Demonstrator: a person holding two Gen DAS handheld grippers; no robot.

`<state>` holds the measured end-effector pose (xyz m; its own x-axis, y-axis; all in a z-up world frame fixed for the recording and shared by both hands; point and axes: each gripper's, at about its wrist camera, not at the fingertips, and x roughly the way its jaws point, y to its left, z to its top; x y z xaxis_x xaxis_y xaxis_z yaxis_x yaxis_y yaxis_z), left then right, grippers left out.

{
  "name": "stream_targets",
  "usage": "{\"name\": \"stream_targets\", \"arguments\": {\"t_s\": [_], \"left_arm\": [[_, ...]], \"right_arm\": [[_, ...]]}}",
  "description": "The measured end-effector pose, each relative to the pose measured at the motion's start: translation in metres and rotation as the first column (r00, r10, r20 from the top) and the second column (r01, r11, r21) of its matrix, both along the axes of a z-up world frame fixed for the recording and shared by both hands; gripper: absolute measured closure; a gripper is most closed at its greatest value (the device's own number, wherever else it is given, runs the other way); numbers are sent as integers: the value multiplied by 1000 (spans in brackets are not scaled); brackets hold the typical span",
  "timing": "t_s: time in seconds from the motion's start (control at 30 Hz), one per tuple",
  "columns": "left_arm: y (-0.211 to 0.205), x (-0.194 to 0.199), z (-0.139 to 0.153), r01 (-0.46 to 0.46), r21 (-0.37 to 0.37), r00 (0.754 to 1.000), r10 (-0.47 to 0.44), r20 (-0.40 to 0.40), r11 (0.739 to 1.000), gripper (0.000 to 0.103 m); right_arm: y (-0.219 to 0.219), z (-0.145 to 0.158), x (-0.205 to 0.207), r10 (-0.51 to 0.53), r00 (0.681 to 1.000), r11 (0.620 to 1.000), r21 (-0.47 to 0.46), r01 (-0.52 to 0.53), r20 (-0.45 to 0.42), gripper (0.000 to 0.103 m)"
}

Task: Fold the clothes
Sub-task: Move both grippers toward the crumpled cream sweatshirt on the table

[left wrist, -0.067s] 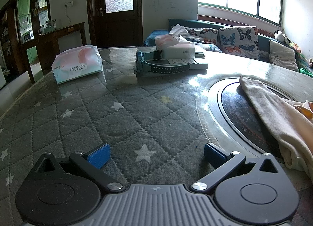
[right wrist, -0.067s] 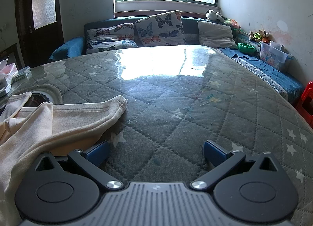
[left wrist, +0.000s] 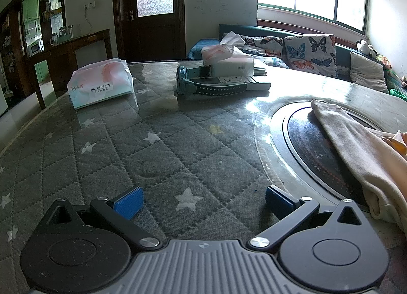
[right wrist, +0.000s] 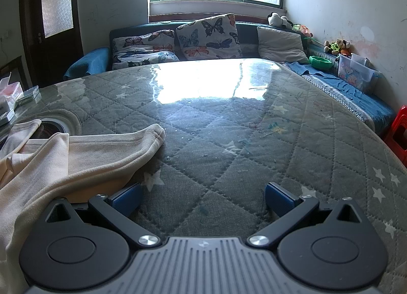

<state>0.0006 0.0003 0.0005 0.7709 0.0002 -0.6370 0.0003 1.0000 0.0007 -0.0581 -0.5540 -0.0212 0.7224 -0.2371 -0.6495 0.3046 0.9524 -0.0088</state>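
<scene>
A cream garment (left wrist: 361, 156) lies crumpled on the round table, partly over the dark round insert (left wrist: 313, 146). My left gripper (left wrist: 203, 201) stands open above bare quilted cover, with the garment off to its right. In the right wrist view the same cream garment (right wrist: 76, 156) spreads across the left side, one sleeve end reaching toward the middle. My right gripper (right wrist: 202, 197) is open too; its left blue pad (right wrist: 126, 198) sits right at the cloth's edge, and nothing lies between the pads.
A tissue pack (left wrist: 100, 85), a tissue box (left wrist: 230, 61) and a remote with a strap (left wrist: 216, 85) sit at the table's far side. A sofa with butterfly cushions (right wrist: 206, 37) runs behind the table. A red stool (right wrist: 398, 131) stands at the right.
</scene>
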Motion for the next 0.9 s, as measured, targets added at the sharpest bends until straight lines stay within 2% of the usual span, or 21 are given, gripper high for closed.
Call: {"name": "stream_targets", "arguments": {"t_s": [0.3,0.6,0.9], "left_arm": [[-1,1,1,0,16,1000,0,-1,1000,0],[-6,-1,4,-58,12,998,58,-18,998,0],[-22,-11,10,-52,11,997,53,-61,999,0]], "right_arm": [[6,1,-7,1,1000,999,-45,0,3,0],[14,25,-26,27,998,999,-37,-25,48,0],[34,43,-47,89,994,994,-69,-85,66,0]]}}
